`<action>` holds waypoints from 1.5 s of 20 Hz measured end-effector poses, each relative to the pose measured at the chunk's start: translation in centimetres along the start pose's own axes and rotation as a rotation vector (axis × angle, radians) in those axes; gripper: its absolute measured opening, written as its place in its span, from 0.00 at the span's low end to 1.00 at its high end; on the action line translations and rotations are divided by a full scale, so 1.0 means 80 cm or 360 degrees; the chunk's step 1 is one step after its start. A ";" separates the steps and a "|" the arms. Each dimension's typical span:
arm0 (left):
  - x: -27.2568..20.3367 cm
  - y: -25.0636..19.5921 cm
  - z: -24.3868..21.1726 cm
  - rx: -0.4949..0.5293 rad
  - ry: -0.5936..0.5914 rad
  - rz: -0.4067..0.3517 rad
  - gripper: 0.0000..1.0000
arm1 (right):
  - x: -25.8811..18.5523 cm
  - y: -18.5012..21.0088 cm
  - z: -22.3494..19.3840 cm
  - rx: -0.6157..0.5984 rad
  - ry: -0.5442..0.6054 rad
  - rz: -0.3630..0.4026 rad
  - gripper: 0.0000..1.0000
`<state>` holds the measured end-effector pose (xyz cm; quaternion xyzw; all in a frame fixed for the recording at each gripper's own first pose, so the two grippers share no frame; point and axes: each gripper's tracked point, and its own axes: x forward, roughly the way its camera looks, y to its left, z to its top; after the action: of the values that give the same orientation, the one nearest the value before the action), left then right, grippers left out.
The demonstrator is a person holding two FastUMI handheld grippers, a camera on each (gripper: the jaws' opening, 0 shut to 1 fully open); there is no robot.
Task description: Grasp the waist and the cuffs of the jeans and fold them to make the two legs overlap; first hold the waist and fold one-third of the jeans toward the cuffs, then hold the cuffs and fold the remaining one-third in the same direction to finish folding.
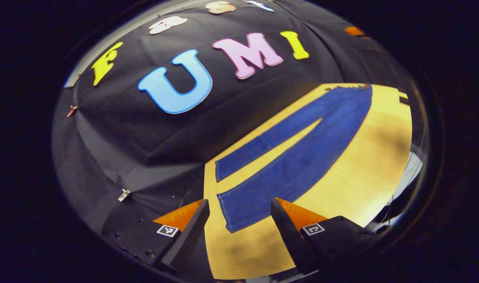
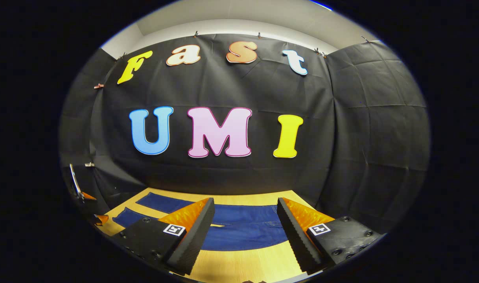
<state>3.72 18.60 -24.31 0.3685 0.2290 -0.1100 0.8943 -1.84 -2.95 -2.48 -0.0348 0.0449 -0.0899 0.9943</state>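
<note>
Both views are bright and sharp at centre, bending strongly toward the rims (fisheye). Soft shadows blotch the pale yellow wooden tabletop [image 1: 365, 165] around four o'clock in the left gripper view.

One pair of jeans [image 1: 298, 149] lies flat on one wooden table [image 1: 377, 157], with two legs spread apart and so two cuffs. Two grippers are held over it: the left gripper [image 1: 239, 220] and the right gripper [image 2: 245, 232], each with two fingers. Farther off at the table's left end, the right gripper view catches the other gripper.
</note>
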 end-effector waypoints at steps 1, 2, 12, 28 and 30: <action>0.015 -0.003 -0.023 0.0131 0.0066 -0.0041 0.98 | -0.001 -0.001 -0.005 -0.0017 0.0023 -0.0003 0.98; 0.030 -0.002 -0.044 0.0251 0.0118 -0.0074 0.98 | -0.001 -0.001 -0.009 -0.0037 0.0046 -0.0007 0.98; 0.144 0.027 -0.143 0.0759 0.0317 -0.0274 0.98 | 0.014 -0.064 -0.008 -0.0320 0.0072 -0.0151 0.96; 0.223 0.018 -0.140 0.1012 0.0408 -0.0428 0.18 | 0.043 -0.173 -0.056 -0.0652 0.0153 -0.0296 0.96; 0.225 0.017 -0.138 0.0954 0.0389 -0.0410 0.14 | 0.069 -0.186 -0.057 -0.0800 0.0120 -0.0261 0.96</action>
<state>16.29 26.88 -39.21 0.5932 0.3365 -0.2394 0.6910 0.52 -18.84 -6.34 -0.2808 0.0999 -0.1575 0.9415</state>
